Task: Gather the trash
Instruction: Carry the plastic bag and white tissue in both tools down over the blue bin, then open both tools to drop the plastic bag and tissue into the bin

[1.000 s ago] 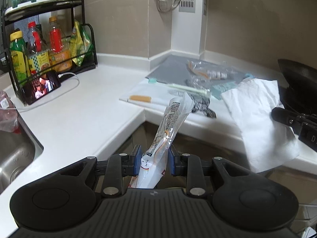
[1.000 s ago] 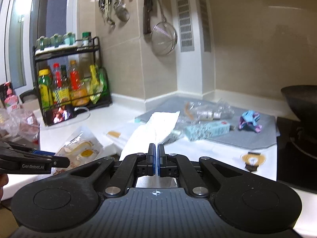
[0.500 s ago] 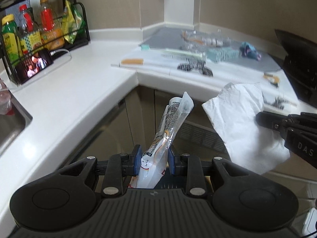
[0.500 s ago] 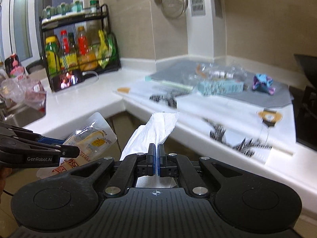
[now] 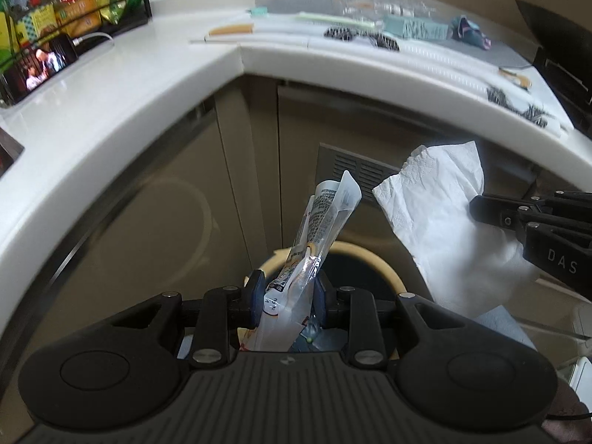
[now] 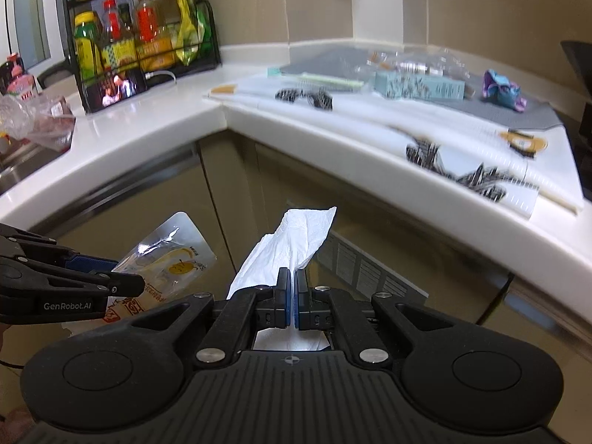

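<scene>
Step in hand: carrying trash to bin. Left claw [image 5: 288,298] clamped on clear snack wrapper [image 5: 318,229], poised right above round trash bin [image 5: 384,270] on floor below desk [image 5: 122,85]. Right claw [image 6: 292,305] pinched on white paper towel [image 6: 296,240], beside bin. Next: part left jaws over opening, then shift towel over bin. More litter left on desk.

A white L-shaped countertop [image 6: 174,118] is wrapping around the corner above beige cabinet doors [image 5: 236,170], one carrying a vent grille [image 5: 355,170]. Beige tiled walls [image 6: 481,3] are rising behind it, and a black wire rack [image 6: 140,40] is standing against them.
</scene>
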Motion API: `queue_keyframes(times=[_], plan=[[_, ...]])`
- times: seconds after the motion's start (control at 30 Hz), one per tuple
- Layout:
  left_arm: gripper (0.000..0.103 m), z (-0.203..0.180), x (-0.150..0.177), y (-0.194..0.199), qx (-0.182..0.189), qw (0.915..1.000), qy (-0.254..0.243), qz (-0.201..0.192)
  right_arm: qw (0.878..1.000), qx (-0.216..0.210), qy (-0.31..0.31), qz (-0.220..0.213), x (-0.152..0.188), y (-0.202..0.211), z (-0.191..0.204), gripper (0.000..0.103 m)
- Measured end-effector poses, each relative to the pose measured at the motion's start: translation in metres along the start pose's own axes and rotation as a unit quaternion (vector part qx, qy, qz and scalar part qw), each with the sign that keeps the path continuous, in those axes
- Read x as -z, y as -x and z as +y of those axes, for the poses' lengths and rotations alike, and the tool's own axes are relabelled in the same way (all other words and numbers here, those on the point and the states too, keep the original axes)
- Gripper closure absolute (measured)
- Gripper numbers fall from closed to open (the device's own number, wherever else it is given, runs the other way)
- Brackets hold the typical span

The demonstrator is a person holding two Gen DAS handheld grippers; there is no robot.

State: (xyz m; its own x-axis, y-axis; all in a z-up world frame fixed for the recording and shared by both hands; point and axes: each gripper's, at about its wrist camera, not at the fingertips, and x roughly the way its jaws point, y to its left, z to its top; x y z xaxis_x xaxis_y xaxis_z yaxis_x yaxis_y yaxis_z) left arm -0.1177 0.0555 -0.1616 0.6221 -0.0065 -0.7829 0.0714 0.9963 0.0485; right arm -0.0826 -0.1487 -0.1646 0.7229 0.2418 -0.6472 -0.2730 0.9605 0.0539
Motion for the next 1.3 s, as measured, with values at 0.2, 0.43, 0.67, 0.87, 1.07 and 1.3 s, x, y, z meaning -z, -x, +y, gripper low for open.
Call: queue_keyframes(times=[0.2,0.43,0.67,0.87,1.07,1.3], plan=[[0.073,-0.001,0.009,-0.019,0.002,0.9998,0.004,0.022,1.000,-0.002,0.002,0.023,0.011,-0.015,0.002,0.101],[0.073,0.002,0.020,-0.041,0.004,0.9987,0.017,0.047,0.999,0.010,-0.001,0.051,0.025,-0.035,-0.001,0.101],[0.073,0.002,0.024,-0.053,0.000,0.9982,0.012,0.059,0.997,0.014,-0.004,0.075,0.034,-0.048,-0.004,0.101],[0.073,0.001,0.025,-0.064,0.001,0.9975,0.011,0.070,0.996,0.012,0.002,0.090,0.038,-0.058,-0.001,0.101],[0.073,0.004,0.025,-0.080,0.005,0.9957,0.020,0.090,0.994,0.011,0.005,0.111,0.043,-0.072,0.001,0.101],[0.073,0.009,0.023,-0.099,0.012,0.9928,0.034,0.114,0.992,0.015,0.001,0.128,0.047,-0.088,0.000,0.101]])
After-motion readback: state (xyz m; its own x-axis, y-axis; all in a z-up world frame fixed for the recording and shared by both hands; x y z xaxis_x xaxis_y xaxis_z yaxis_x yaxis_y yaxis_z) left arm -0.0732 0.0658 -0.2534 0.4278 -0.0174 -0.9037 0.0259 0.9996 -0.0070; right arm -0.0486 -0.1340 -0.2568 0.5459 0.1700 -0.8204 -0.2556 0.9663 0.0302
